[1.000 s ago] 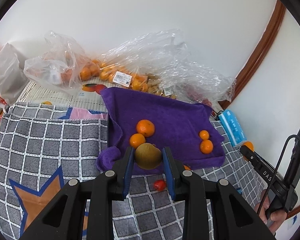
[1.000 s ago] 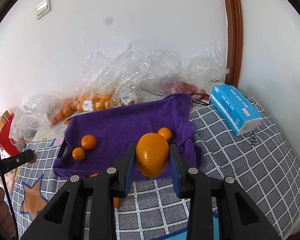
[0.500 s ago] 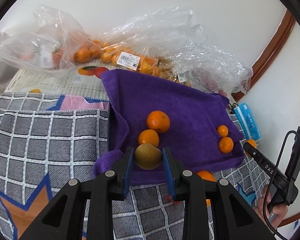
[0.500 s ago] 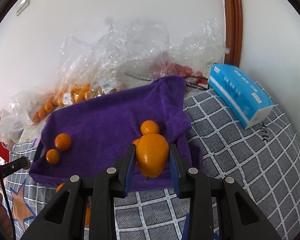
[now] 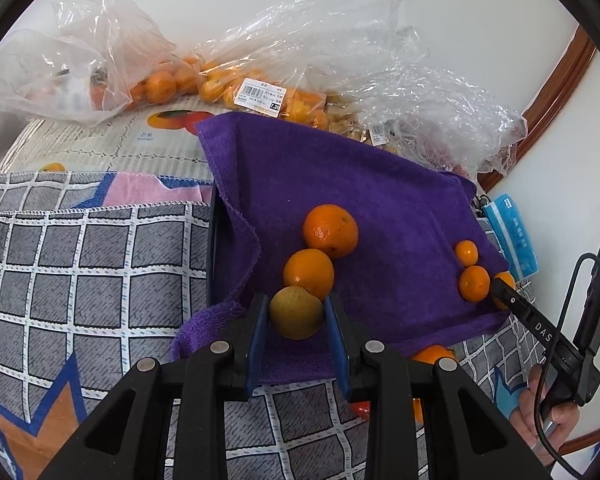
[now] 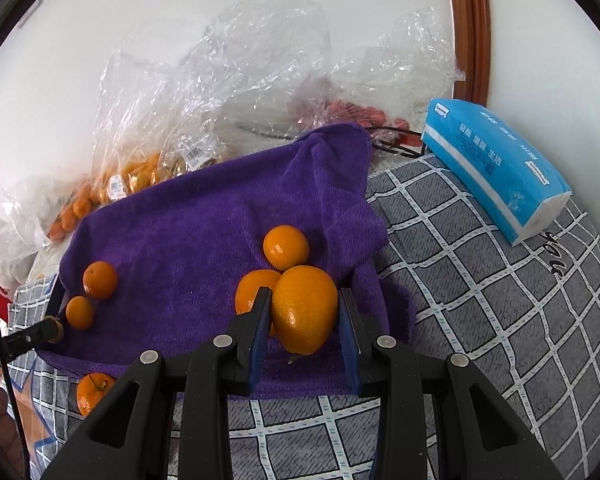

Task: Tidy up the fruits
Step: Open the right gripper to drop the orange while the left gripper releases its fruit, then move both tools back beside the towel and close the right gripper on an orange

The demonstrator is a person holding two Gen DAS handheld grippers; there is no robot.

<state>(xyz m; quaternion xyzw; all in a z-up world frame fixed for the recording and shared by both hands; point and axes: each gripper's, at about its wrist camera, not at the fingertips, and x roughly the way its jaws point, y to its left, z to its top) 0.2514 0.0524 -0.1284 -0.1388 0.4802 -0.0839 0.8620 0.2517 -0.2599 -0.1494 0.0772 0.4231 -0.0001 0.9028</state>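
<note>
**Two held fruits poised over the purple towel**

Left wrist view: the left hand-held gripper (image 5: 296, 316) sits at bottom centre of the frame, clenched on a dull yellow-green fruit (image 5: 296, 317), blue pads pressing both sides. The purple towel (image 5: 340, 176) fills the middle of the frame, directly ahead of and below the fruit. Two oranges (image 5: 331, 231) lie on it just beyond the held fruit, stacked in a line toward upper right; the nearer one touches or nearly touches the held fruit. So the free spot for a drop, by my judgement, is to the side of that pair, not straight ahead.

Right wrist view: the right hand-held gripper (image 6: 305, 316), also bottom centre, grasps a large orange (image 6: 305, 309), its long axis running roughly up-down in the frame. Towel again lies ahead; each hand is nearest its own pair.

Counts, approx.:
- Held fruits: 2, one per hand.
- Loose oranges on the towel: 4, i.e. 2 at left, 2 smaller at right of the left view.
- Oranges off the towel, on the checked cloth (image 5: 80, 264) near the frame bottom: at least 1, w/ a small red thing partly hidden beside it.
- Clear plastic bags (image 5: 260, 80) of fruit along the top: several, can't count exactly.
- Blue tissue pack (image 6: 496, 168): 1, upper right in the right view.
</note>
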